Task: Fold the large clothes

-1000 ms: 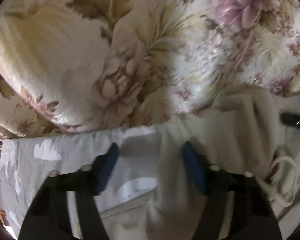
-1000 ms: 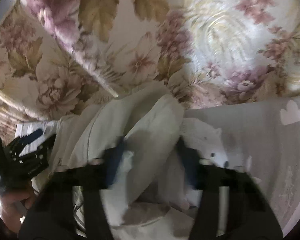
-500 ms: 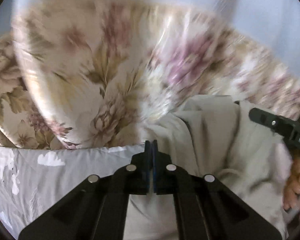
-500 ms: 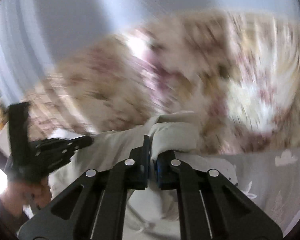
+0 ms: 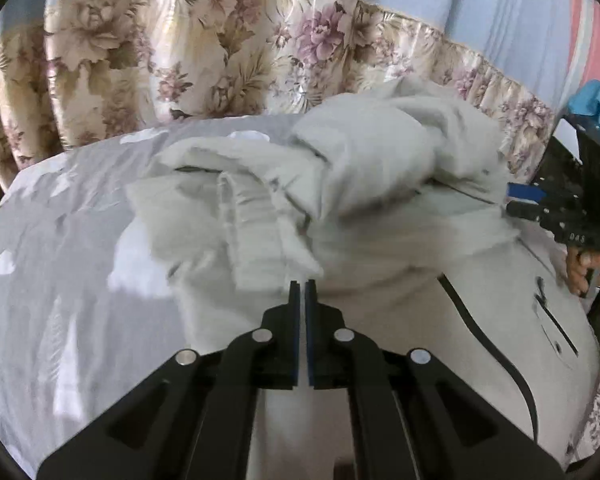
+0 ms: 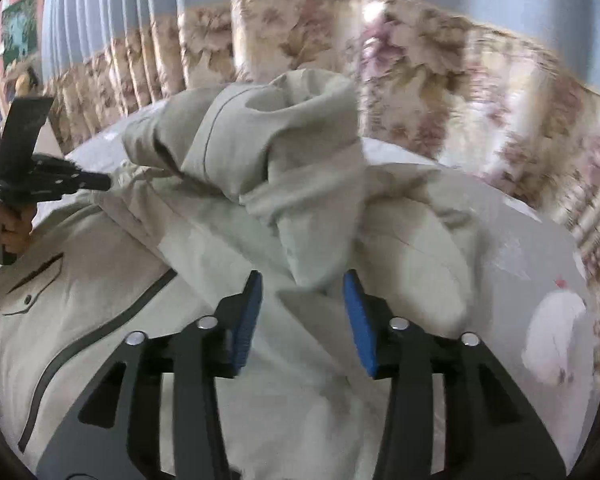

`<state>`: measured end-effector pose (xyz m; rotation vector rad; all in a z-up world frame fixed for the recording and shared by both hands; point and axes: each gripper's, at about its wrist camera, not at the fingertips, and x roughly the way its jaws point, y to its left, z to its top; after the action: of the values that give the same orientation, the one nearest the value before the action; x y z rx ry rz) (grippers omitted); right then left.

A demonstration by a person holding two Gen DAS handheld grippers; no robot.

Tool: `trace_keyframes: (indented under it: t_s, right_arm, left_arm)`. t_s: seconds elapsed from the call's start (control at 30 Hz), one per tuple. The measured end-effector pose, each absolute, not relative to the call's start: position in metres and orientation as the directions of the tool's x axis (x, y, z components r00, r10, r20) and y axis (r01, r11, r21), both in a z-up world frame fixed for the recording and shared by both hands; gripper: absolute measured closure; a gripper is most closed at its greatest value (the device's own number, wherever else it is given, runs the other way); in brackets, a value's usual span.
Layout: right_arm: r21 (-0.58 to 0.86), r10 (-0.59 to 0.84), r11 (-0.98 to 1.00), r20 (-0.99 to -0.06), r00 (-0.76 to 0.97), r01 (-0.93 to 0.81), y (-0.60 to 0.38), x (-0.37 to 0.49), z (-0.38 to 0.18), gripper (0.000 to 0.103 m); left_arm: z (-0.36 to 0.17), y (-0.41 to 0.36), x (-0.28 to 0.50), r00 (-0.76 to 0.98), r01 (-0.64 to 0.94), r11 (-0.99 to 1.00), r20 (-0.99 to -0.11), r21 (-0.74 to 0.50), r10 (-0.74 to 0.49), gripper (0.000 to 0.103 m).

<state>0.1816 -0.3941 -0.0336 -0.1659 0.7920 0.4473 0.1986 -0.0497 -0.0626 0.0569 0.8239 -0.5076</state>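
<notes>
Floral valance and blue curtain behind, grey cloud-print bed sheet underneath as work surface. Pale beige jacket spread over bed, filling centre to 4 o'clock in left wrist view, body lying roughly flat with dark zipper and chest pocket showing at 4 o'clock. Both sleeves thrown inward and piled in loose rumpled heap across upper body, around 12 to 1 o'clock; ribbed cuff of one sleeve lying just ahead of left gripper. Left gripper fingers pressed together, nothing seen between them, cuff apparently released and lying free. Right gripper fingers standing about half apart, just been opening, sleeve end hanging down between blue pads without visible pressing, so read as let go. Right gripper also visible at 3 o'clock in left view, held in hand; left gripper at 9 o'clock in right view. Progress judged early to middle: sleeves brought in over torso, but untidy, bunched, not flattened. Left to do, judging from layout: smooth sleeve pile flat, square side edges, fold hem up toward collar, tidy into compact stack. Collar and hem positions hard to tell under heap. Some blur in right view, fine detail uncertain.
</notes>
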Motion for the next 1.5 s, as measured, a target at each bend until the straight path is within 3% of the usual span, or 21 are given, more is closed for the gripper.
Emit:
trace_keyframes:
  t_s: [0.07, 0.1, 0.13, 0.2, 0.3, 0.43, 0.57, 0.67, 0.77, 0.83, 0.87, 0.93, 1.0, 1.1, 1.17, 1.33, 1.5]
  right_arm:
    - [0.044, 0.332, 0.91, -0.674, 0.66, -0.413, -0.414, 0.17, -0.014, 0.038]
    - [0.072, 0.341, 0.919, -0.641, 0.688, -0.389, -0.425, 0.171, -0.001, 0.033]
    - [0.095, 0.348, 0.923, -0.622, 0.701, -0.374, -0.43, 0.174, 0.008, 0.032]
    - [0.138, 0.342, 0.935, -0.592, 0.73, -0.327, -0.438, 0.194, 0.024, 0.032]
    - [0.207, 0.324, 0.946, -0.59, 0.74, -0.249, -0.435, 0.244, 0.041, 0.032]
    - [0.312, 0.308, 0.942, -0.671, 0.674, -0.12, -0.434, 0.328, 0.035, 0.032]
    - [0.452, 0.41, 0.89, -0.729, 0.548, -0.064, -0.438, 0.378, 0.003, 0.031]
    - [0.466, 0.462, 0.878, -0.759, 0.459, -0.113, -0.421, 0.384, -0.017, 0.031]
    - [0.436, 0.478, 0.878, -0.786, 0.392, -0.198, -0.394, 0.372, -0.032, 0.036]
    - [0.383, 0.454, 0.89, -0.803, 0.386, -0.248, -0.38, 0.363, -0.035, 0.076]
    - [0.353, 0.438, 0.896, -0.806, 0.399, -0.27, -0.374, 0.357, -0.033, 0.084]
    - [0.294, 0.41, 0.905, -0.792, 0.452, -0.307, -0.364, 0.346, -0.022, 0.093]
    - [0.243, 0.379, 0.917, -0.774, 0.507, -0.316, -0.36, 0.339, -0.009, 0.095]
    - [0.165, 0.341, 0.932, -0.698, 0.63, -0.322, -0.353, 0.331, 0.035, 0.095]
    - [0.106, 0.308, 0.943, -0.632, 0.711, -0.315, -0.348, 0.326, 0.066, 0.095]
    - [-0.022, 0.248, 0.96, -0.385, 0.889, -0.278, -0.333, 0.309, 0.142, 0.095]
    - [-0.06, 0.247, 0.955, -0.376, 0.893, -0.29, -0.319, 0.302, 0.155, 0.095]
  left_arm:
    - [-0.04, -0.037, 0.191, 0.6, 0.448, 0.882, -0.683, -0.144, -0.417, 0.092]
    - [-0.028, -0.034, 0.193, 0.61, 0.446, 0.882, -0.67, -0.15, -0.423, 0.081]
    - [-0.014, -0.034, 0.202, 0.624, 0.437, 0.888, -0.662, -0.147, -0.416, 0.072]
    - [0.01, -0.043, 0.232, 0.671, 0.398, 0.909, -0.637, -0.122, -0.38, 0.045]
    - [0.023, -0.066, 0.285, 0.679, 0.353, 0.929, -0.651, -0.115, -0.339, 0.041]
    - [0.025, -0.098, 0.35, 0.676, 0.307, 0.95, -0.69, -0.058, -0.26, 0.038]
    - [0.002, -0.11, 0.4, 0.554, 0.27, 0.947, -0.776, -0.174, -0.301, 0.034]
    - [-0.021, -0.129, 0.405, 0.443, 0.331, 0.919, -0.824, -0.216, -0.353, 0.033]
    - [-0.045, -0.15, 0.391, 0.322, 0.425, 0.87, -0.856, -0.251, -0.405, 0.033]
    - [-0.054, -0.159, 0.38, 0.297, 0.464, 0.856, -0.871, -0.227, -0.392, 0.033]
    - [-0.053, -0.16, 0.375, 0.305, 0.469, 0.855, -0.869, -0.22, -0.391, 0.036]
    - [-0.047, -0.159, 0.368, 0.315, 0.476, 0.847, -0.853, -0.237, -0.415, 0.053]
    - [-0.037, -0.159, 0.365, 0.34, 0.469, 0.854, -0.846, -0.227, -0.411, 0.075]
    - [-0.004, -0.168, 0.364, 0.47, 0.451, 0.887, -0.818, -0.1, -0.331, 0.093]
    - [0.02, -0.165, 0.367, 0.55, 0.412, 0.909, -0.777, -0.066, -0.306, 0.097]
    - [0.11, -0.139, 0.369, 0.781, 0.262, 0.964, -0.575, -0.054, -0.244, 0.097]
    - [0.144, -0.123, 0.352, 0.809, 0.281, 0.956, -0.515, -0.085, -0.283, 0.097]
